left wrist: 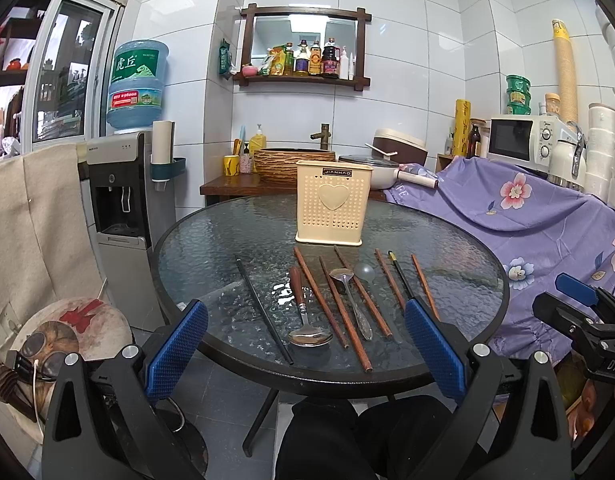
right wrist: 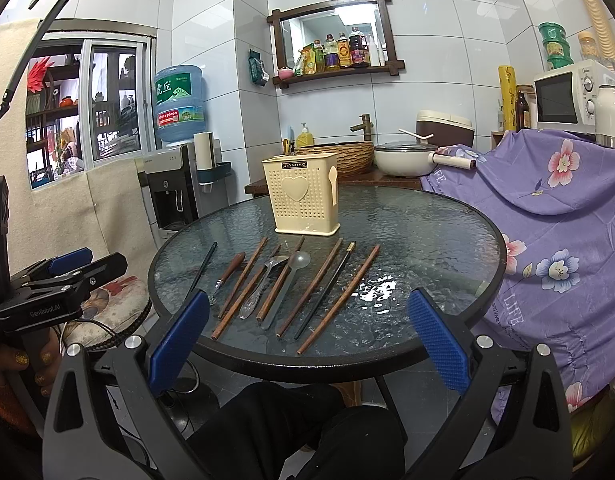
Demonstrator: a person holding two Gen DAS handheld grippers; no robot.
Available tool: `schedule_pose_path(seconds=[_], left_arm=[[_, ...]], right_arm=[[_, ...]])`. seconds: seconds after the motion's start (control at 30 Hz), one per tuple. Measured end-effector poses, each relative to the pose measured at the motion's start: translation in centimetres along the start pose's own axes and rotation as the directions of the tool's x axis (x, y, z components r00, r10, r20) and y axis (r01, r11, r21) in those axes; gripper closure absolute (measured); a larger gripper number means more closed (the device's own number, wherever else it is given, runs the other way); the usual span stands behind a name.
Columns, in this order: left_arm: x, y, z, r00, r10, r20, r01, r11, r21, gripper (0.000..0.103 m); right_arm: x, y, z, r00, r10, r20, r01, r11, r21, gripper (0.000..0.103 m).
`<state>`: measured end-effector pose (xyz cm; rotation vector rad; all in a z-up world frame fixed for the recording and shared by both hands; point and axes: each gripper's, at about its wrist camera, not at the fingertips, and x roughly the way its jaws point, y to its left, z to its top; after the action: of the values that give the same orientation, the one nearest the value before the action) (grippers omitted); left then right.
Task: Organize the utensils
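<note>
A cream perforated utensil holder [left wrist: 333, 202] with a heart stands upright at the back of a round glass table [left wrist: 211, 240]; it also shows in the right wrist view [right wrist: 302, 197]. In front of it lie several brown wooden chopsticks [left wrist: 344, 312], two black chopsticks [left wrist: 263, 304], a wooden-handled spoon [left wrist: 307, 332], a metal spoon [left wrist: 353, 296] and a clear spoon [left wrist: 365, 271]. My left gripper [left wrist: 305, 354] is open and empty, before the table's near edge. My right gripper [right wrist: 307, 340] is open and empty, also short of the near edge.
A purple floral cloth [left wrist: 547, 220] covers furniture right of the table. A water dispenser [left wrist: 123, 200] stands at the left. A sink counter with a basin [left wrist: 293, 162] and pot [left wrist: 365, 174] is behind. A microwave [left wrist: 523, 142] sits at the back right. A stool [left wrist: 79, 328] stands at the near left.
</note>
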<state>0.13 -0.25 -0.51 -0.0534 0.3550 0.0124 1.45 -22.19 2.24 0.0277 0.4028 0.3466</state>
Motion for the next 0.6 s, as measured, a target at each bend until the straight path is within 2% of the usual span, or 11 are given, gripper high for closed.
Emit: schedule_pose_path(seconds=[0.6], left_arm=[[0.23, -0.02, -0.28, 1.000, 0.000, -0.006, 0.000, 1.000, -0.002, 0.006]], right_arm=[[0.09, 0.03, -0.04, 1.000, 0.001, -0.003, -0.001, 1.000, 0.001, 0.005]])
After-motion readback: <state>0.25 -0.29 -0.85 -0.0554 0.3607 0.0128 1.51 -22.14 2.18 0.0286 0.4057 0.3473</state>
